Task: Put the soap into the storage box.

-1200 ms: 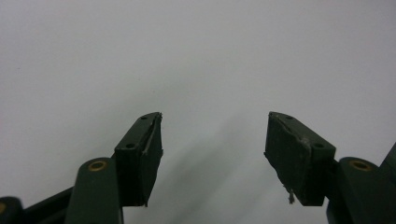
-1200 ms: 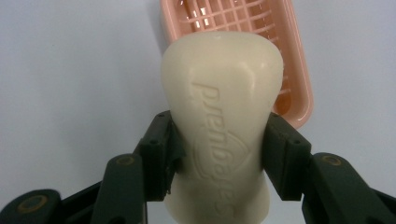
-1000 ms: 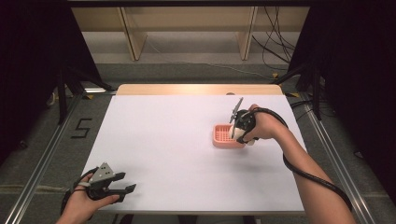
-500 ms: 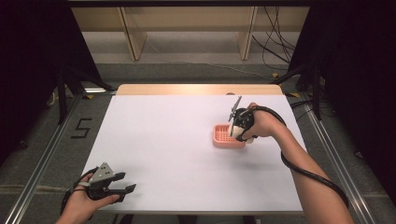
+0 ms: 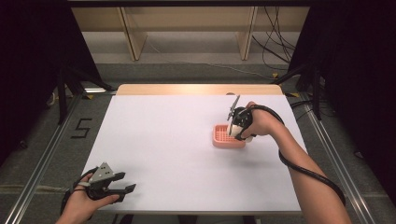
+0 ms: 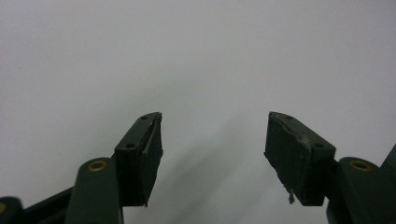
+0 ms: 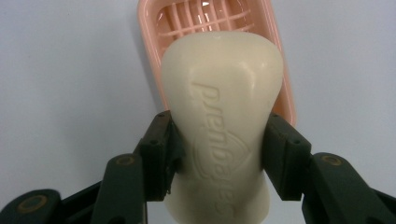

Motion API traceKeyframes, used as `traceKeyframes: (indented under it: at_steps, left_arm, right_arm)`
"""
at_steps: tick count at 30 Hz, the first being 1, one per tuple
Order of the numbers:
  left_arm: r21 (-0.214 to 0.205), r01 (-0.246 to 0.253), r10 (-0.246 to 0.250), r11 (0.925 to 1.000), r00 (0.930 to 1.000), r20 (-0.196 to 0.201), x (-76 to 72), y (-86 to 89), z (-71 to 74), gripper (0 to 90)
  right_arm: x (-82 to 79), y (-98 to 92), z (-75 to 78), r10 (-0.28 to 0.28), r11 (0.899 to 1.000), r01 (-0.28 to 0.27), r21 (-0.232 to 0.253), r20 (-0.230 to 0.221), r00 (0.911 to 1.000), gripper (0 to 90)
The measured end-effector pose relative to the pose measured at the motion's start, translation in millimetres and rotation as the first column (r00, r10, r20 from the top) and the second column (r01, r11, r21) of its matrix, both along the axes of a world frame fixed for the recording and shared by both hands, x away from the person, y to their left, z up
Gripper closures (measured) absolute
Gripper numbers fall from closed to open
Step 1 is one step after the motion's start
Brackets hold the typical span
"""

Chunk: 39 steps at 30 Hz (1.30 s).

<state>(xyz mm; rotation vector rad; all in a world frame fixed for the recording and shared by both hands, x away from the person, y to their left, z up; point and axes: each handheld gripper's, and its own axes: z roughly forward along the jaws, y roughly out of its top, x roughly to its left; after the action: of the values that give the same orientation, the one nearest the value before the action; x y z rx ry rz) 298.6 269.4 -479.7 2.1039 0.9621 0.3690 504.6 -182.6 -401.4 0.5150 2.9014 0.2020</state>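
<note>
A cream bar of soap (image 7: 223, 121) with embossed lettering is clamped at its narrow waist by my right gripper (image 7: 217, 154). It hangs just above a pink slatted soap dish (image 7: 201, 21). In the high view the pink soap dish (image 5: 223, 136) sits right of the table's centre, and my right gripper (image 5: 242, 125) hovers over its right end. My left gripper (image 5: 122, 189) rests at the table's front left corner. Its jaws stand wide apart over bare white tabletop, as the left gripper (image 6: 212, 144) view shows.
The white table (image 5: 177, 140) has a wooden strip along its far edge. Black cable loops around the right forearm (image 5: 308, 172). A wooden shelf frame (image 5: 187, 28) and loose cables stand on the floor beyond the table. Metal rails run along both sides.
My right gripper with the soap has shifted slightly over the dish's right end. The left gripper has stayed in place.
</note>
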Motion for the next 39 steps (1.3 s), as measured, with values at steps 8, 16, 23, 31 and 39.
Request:
traceKeyframes:
  at_steps: [8,16,23,31,39]
  left_arm:
    - [0.000,-0.001,0.001,1.0000,1.0000,0.000,0.1,0.2,-0.2,36.0]
    - [0.001,0.000,0.000,1.0000,1.0000,-0.001,0.0,0.0,-0.2,36.1]
    - [0.000,-0.001,0.001,1.0000,1.0000,0.001,0.1,0.1,-0.1,36.1]
    - [0.004,0.003,-0.003,1.0000,1.0000,-0.001,-0.2,0.7,0.5,36.1]
    - [0.004,0.004,-0.004,1.0000,1.0000,-0.001,-0.1,0.6,0.5,36.1]
  right_arm:
    - [2.6,3.0,-1.5,0.003,1.000,-0.003,-0.003,0.005,1.0000,50.5]
    - [5.5,5.8,-1.7,0.027,1.000,-0.027,-0.006,0.011,0.9996,50.4]
    - [7.3,9.1,-2.1,0.014,1.000,-0.014,-0.009,-0.001,0.9999,50.4]
    - [9.4,14.3,-2.2,0.024,1.000,-0.024,-0.008,0.008,0.9997,50.4]
    - [11.3,17.0,-2.0,0.033,0.999,-0.033,-0.013,0.011,0.9994,50.5]
